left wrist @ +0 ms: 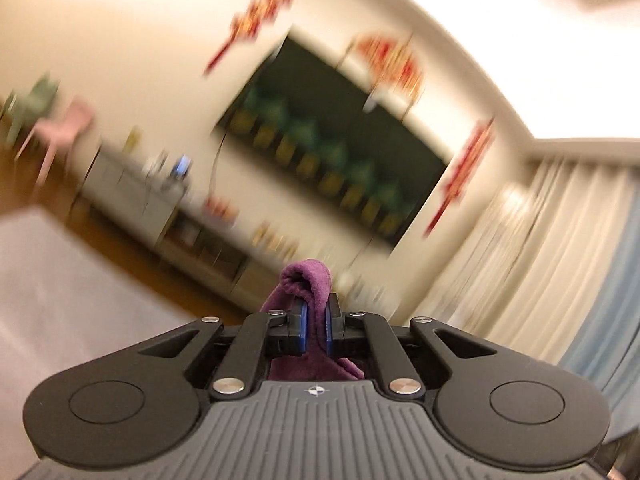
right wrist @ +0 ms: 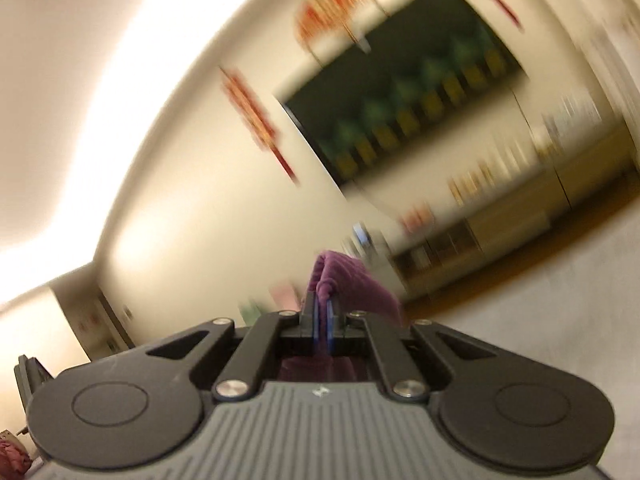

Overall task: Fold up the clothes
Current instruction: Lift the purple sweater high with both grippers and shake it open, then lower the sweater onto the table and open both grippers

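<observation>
My left gripper (left wrist: 316,316) is clamped on a fold of purple cloth (left wrist: 308,280), which bunches above the blue pads and hangs below them. My right gripper (right wrist: 323,316) pinches another part of it, raised before a blurred wall with a dark screen (right wrist: 400,92).
</observation>
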A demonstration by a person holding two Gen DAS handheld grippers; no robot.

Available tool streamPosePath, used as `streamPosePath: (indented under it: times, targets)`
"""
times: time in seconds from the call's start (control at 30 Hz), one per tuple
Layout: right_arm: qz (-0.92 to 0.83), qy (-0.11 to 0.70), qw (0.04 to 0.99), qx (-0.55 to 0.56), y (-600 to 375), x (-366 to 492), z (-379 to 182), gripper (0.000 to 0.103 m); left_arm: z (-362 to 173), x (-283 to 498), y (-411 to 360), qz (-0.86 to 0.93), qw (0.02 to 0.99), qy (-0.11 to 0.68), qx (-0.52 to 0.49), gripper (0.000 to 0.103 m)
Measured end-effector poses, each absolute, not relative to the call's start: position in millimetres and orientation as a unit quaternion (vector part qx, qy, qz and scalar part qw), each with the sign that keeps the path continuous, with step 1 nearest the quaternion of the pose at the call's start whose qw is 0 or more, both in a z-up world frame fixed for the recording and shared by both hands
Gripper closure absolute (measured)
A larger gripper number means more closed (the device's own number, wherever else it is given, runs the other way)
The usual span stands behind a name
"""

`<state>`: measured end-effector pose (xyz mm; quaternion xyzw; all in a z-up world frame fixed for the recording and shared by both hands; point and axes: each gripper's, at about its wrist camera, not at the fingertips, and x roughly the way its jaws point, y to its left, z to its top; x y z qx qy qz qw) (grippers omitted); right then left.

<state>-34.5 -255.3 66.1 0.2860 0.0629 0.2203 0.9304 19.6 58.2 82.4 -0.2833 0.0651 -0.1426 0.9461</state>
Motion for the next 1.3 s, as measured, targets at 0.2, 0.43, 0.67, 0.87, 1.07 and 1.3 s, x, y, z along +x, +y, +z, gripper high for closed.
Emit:
streamPosePath:
  times: [0.2, 0.43, 0.67, 0.87, 1.07, 1.3]
  targets:
    - [0.208, 0.038, 0.947, 0.241, -248.8, -68.5, 127.1, 0.1, 135.2, -5.3, 36.8, -0.141, 0.959, 0.071, -0.237, 0.095]
    - [0.259, 0.21, 0.899, 0.284, -218.2, 11.6, 36.2, 0.099, 63.0, 24.1, -30.5, -0.293, 0.919, 0.22, -0.146, 0.095]
    - [0.241, 0.252, 0.887, 0.304, -222.0, 13.2, -16.3, 0.099, 16.5, 30.8, -38.8, -0.266, 0.917, 0.257, -0.151, 0.094]
    - [0.166, 0.171, 0.904, 0.354, -277.2, 46.2, 47.4, 0.1, 127.8, 136.3, -54.5, -0.165, 0.953, 0.208, -0.146, 0.095]
    - [0.155, -0.116, 0.936, 0.293, -301.2, -42.5, 228.4, 0.103, 359.0, 137.6, -91.9, -0.224, 0.964, 0.014, -0.143, 0.096]
    - [0.229, -0.17, 0.947, 0.145, -212.6, -98.0, 252.2, 0.091, 387.7, 77.0, 18.1, -0.23, 0.954, -0.058, -0.184, 0.096]
